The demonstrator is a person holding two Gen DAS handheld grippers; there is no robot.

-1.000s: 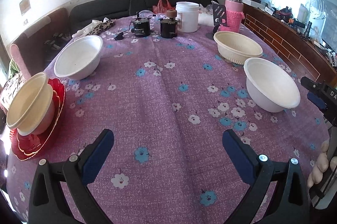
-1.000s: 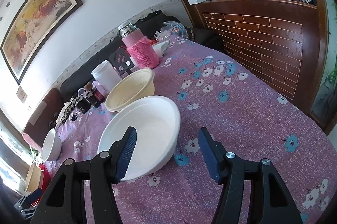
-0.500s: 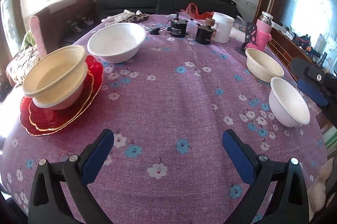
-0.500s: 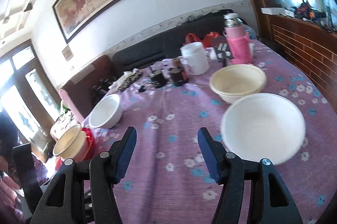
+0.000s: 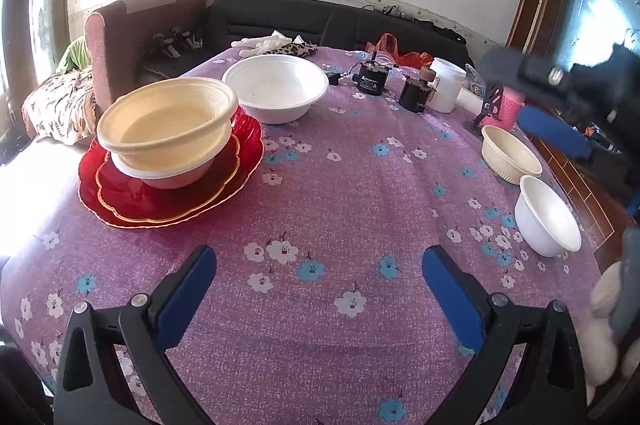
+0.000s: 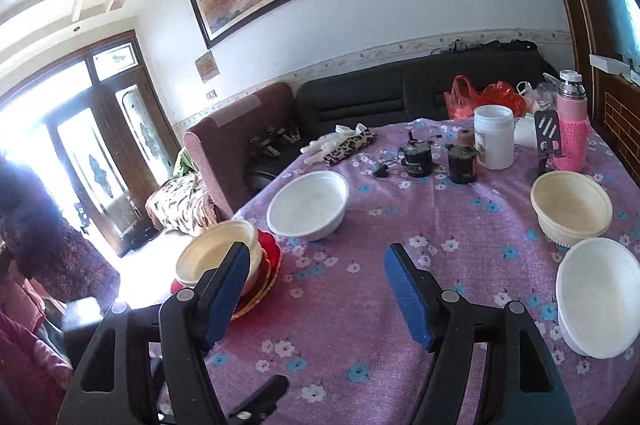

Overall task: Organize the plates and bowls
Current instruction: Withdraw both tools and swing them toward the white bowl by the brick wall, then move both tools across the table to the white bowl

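Stacked bowls on red plates at the left of the tabletop, loose bowls to the right, both tongs empty.

At the left edge of the purple flowered tabletop (image 5: 340, 185) a cream bowl (image 5: 168, 121) sits nested in a white bowl (image 5: 168, 173) on stacked red plates (image 5: 132, 201). Just behind and to the right stands a large white bowl (image 5: 276, 89). Well apart, near the right edge, a ribbed cream bowl (image 5: 510, 153) and a second white bowl (image 5: 546, 215) stand just beside each other. The left tongs (image 5: 320, 295) hang released above bare cloth. The right tongs (image 6: 316, 295) are spreading their jaws, with nothing between them, above the cloth between the red plates and the right-hand bowls.
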